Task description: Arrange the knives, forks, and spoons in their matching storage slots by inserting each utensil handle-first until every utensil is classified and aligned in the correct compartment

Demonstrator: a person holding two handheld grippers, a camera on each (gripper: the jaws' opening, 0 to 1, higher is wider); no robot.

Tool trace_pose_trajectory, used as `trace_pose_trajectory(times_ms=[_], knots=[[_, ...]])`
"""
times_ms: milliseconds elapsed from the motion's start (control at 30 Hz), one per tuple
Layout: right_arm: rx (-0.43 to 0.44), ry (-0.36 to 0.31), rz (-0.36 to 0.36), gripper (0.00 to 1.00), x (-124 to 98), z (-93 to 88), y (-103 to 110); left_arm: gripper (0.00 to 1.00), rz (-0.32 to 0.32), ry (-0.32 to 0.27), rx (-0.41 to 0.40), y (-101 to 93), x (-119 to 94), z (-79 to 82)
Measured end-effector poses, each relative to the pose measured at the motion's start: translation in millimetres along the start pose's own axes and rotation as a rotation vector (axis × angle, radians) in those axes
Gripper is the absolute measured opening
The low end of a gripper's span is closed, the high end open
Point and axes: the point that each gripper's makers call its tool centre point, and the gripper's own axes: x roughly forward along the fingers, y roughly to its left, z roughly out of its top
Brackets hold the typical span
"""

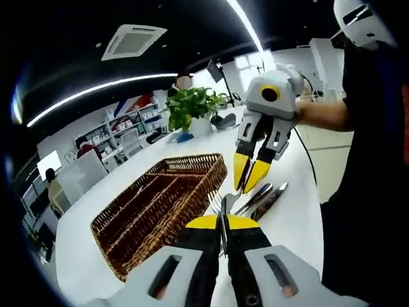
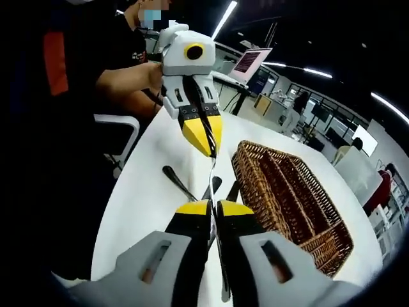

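A brown wicker cutlery basket (image 1: 150, 214) with long slots lies on the white table (image 1: 287, 224); it also lies to the right of my right jaws (image 2: 287, 192). My left gripper (image 1: 222, 221) is shut on a metal fork (image 1: 217, 202), its tines just past the yellow tips. My right gripper (image 1: 246, 185) hangs above and meets the same fork's far end. Seen edge-on, the fork (image 2: 213, 173) runs as a thin strip from my shut right gripper (image 2: 214, 208) up to the left gripper (image 2: 209, 150). More utensils (image 1: 265, 198) lie on the table behind, one of them a spoon (image 2: 177, 182).
The person in black stands at the table's edge (image 2: 96, 83), next to a white chair (image 2: 121, 137). A potted plant (image 1: 195, 105) stands at the table's far end. A laptop (image 2: 251, 62) sits further back. The table edge (image 1: 313, 185) curves close by.
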Motion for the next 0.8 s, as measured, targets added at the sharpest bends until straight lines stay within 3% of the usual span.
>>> trace_pose_trajectory(times_ms=[100, 200, 333, 667, 800], knots=[[0.020, -0.013, -0.036, 0.07, -2.9, 3.1, -6.2, 0.00, 0.007, -0.014, -0.054, 3.5, -1.1, 0.8], [0.063, -0.018, -0.095, 0.20, -8.4, 5.2, -16.2, 0.00, 0.016, -0.038, -0.128, 6.7, -5.4, 8.2], [0.125, -0.036, -0.188, 0.29, -16.7, 9.9, -30.8, 0.00, 0.023, -0.068, -0.236, 15.4, -10.1, 15.4], [0.357, -0.126, -0.314, 0.54, -38.8, 23.7, -51.0, 0.00, 0.019, -0.046, -0.317, 34.1, -9.5, 14.7], [0.395, -0.105, -0.370, 0.66, -46.5, 17.0, -57.1, 0.00, 0.005, -0.045, -0.357, 46.0, -8.5, 17.9]])
